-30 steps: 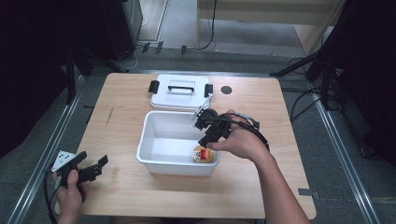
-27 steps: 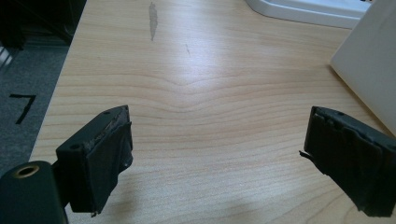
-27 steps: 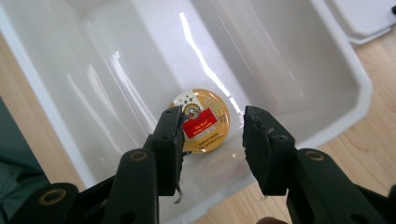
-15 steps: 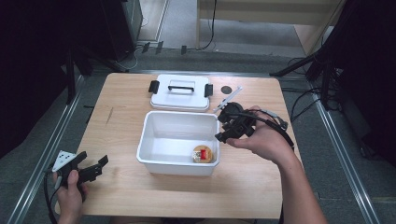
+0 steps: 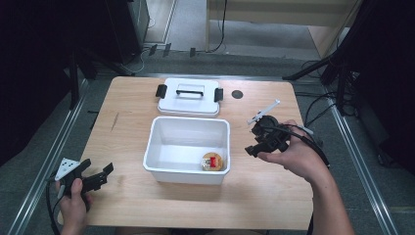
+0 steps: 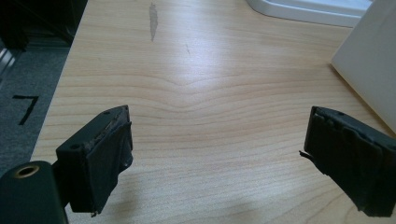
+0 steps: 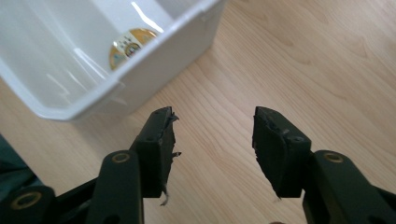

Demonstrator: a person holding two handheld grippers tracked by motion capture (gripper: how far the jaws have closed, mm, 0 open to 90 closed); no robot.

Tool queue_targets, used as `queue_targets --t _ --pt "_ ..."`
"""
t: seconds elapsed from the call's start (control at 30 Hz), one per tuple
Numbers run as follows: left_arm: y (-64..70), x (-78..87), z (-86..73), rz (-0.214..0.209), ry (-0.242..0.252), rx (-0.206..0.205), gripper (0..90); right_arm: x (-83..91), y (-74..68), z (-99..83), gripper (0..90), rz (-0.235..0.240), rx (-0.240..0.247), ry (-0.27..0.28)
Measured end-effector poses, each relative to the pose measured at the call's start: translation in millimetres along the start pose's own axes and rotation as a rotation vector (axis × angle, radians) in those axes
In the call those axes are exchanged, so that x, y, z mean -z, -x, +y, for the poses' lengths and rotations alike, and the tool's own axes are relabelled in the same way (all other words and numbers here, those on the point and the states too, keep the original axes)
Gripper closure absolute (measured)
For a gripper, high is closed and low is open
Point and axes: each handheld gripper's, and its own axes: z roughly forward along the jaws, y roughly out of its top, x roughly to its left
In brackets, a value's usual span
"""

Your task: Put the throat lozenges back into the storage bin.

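A white plastic bin [image 5: 161, 169] stands in the middle of the wooden table [image 5: 127, 117]. A small round gold and red item [image 5: 212, 161] lies in its near right corner, also visible as a gold disc [image 7: 132, 43] in the right gripper view. My right gripper [image 5: 254, 142] hovers just right of the bin, open, nothing between its jaws [image 7: 212, 140]. My left gripper [image 5: 105, 174] rests at the table's near left corner, open and empty [image 6: 217, 154], with the bin's wall [image 6: 369, 65] off to its right.
The bin's white lid [image 5: 189, 97] with a black handle and side clips lies flat behind the bin. A small dark round hole [image 5: 237, 94] marks the table right of the lid. Cables trail from the right gripper over the table's right edge.
My right gripper has drawn back out of the bin and moved right, leaving the gold and red item lying in the bin. The left gripper has stayed put.
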Motion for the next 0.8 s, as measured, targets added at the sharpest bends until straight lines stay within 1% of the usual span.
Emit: queue_targets --t 0.13,0.2,0.23,0.27,0.33,0.4,0.47,0.5,0.6,0.63,0.67,0.77,0.8 --pt "-0.1 0.1 0.1 0.0 -0.003 -0.003 8.4 -7.3 6.8 -15.4 38.4 -0.032 -0.029 0.003" --pt "-0.2 0.2 0.1 0.0 -0.004 -0.004 8.4 -10.9 10.1 -22.9 31.9 -0.053 -0.046 0.008" --pt "-0.2 0.2 0.1 0.0 -0.004 -0.004 8.4 -10.9 10.1 -22.9 31.9 -0.053 -0.046 0.008" --pt "-0.2 0.2 0.1 0.0 -0.004 -0.004 8.4 -16.4 13.7 -31.7 20.8 -0.091 -0.07 0.006" --pt "0.1 0.1 0.1 0.001 -0.004 -0.006 8.4 -20.1 15.3 -37.7 13.9 -0.103 -0.09 0.005" --pt "0.1 0.1 0.1 0.001 -0.004 -0.006 8.4 -23.6 17.4 -43.5 9.0 -0.111 -0.105 0.017" --pt "0.1 0.1 0.1 0.001 -0.004 -0.006 8.4 -27.3 20.0 -50.1 0.0 -0.115 -0.126 0.025" --pt "0.3 0.1 0.0 0.002 -0.004 -0.006 8.4 -28.8 20.8 -53.3 0.0 -0.117 -0.142 0.028" --pt "0.4 0.0 0.0 0.003 -0.002 -0.007 8.4 -32.1 22.5 -64.4 0.0 -0.156 -0.159 0.067" --pt "0.4 0.0 0.0 0.003 -0.003 -0.007 8.4 -32.7 23.6 -66.8 0.0 -0.162 -0.161 0.078" --pt "0.4 0.0 0.1 0.005 -0.006 -0.008 8.4 -33.5 24.8 -70.8 0.0 -0.164 -0.18 0.093" --pt "0.8 -0.1 0.0 0.008 -0.004 -0.008 8.4 -35.5 28.6 -79.9 0.0 -0.183 -0.196 0.125" --pt "0.8 -0.1 0.0 0.008 -0.004 -0.008 8.4 -36.1 30.1 -84.3 0.0 -0.19 -0.212 0.137"
